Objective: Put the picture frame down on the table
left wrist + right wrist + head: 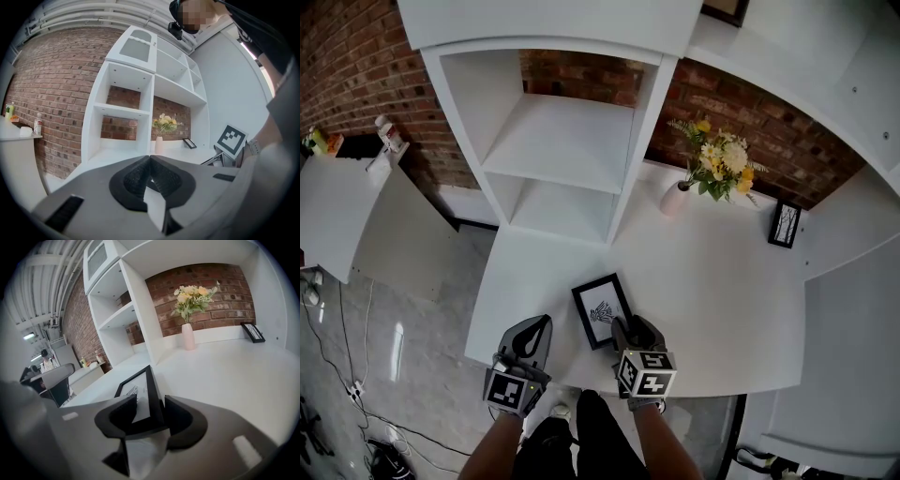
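Observation:
A black picture frame (602, 309) with a small drawing sits low over the white table (712, 300), near its front edge. My right gripper (623, 328) is shut on the frame's near right corner. In the right gripper view the frame (135, 387) runs forward from between the jaws, its black edge uppermost and its face turned to the left. I cannot tell whether its far end touches the table. My left gripper (545, 325) hovers just left of the frame at the table's front left corner, shut and holding nothing (150, 158).
A white shelf unit (572, 141) stands at the back left of the table. A pale vase (675, 199) of yellow flowers and a second small black frame (785, 223) stand near the brick wall. A white counter (337, 216) lies far left, with cables on the floor.

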